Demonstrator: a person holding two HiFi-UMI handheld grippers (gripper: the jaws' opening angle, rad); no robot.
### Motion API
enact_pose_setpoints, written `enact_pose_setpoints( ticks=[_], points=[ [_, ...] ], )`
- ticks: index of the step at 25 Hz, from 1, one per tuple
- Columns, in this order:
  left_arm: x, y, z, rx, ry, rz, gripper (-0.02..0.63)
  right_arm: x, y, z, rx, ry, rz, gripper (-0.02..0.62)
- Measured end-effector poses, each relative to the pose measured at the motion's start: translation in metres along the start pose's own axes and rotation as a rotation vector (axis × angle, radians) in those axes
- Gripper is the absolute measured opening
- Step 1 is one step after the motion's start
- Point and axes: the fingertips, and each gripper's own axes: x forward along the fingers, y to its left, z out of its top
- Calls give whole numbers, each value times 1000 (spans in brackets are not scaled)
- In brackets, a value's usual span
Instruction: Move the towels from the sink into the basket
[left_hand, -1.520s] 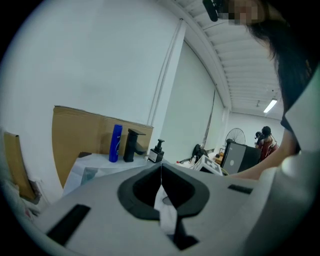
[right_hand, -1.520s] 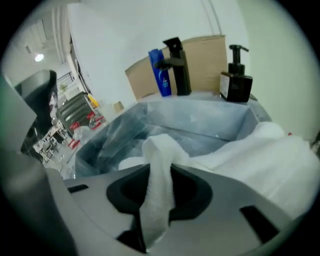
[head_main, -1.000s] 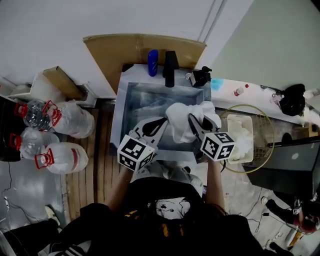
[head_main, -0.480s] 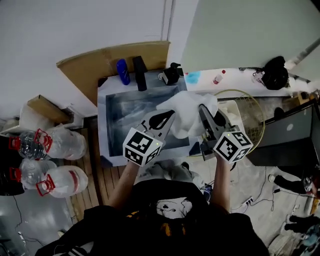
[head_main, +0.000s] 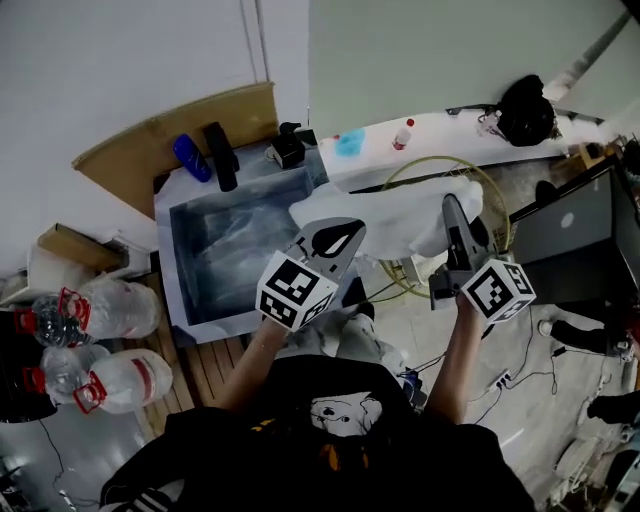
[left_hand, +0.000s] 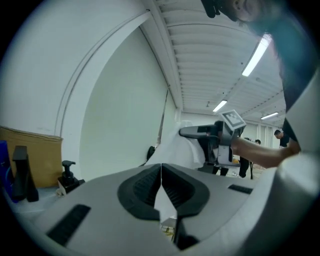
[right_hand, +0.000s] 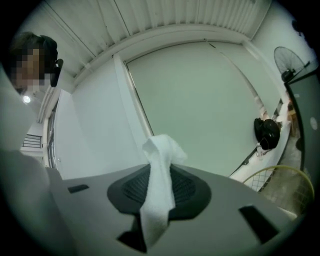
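While the left hand-held gripper (head_main: 345, 233) and right hand-held gripper (head_main: 452, 207) each pinched the towel (head_main: 400, 217), the right's jaws having just closed tighter on it, the cloth hid most of the basket (head_main: 440, 158).

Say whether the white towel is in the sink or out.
Out. The towel hangs stretched between the left gripper and right gripper, both shut on it, over the basket, beside the sink.

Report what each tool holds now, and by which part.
Both grip one white towel stretched between them: the left tool pinches a thin edge, the right tool, its jaws just closing further, a bunched fold.
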Motion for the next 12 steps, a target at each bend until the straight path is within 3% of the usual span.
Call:
enact_pose_setpoints(
  ticks=[6, 10, 12],
  points=[
    [71, -31, 6, 18, 23, -39, 8, -29, -88, 63, -10, -92, -71, 78],
    [120, -39, 10, 11, 29, -32, 8, -35, -150, 76, -73, -41, -145, 77],
    [141, -44, 10, 10, 38, -29, 8, -39, -173, 80, -49, -47, -146, 75]
  ],
)
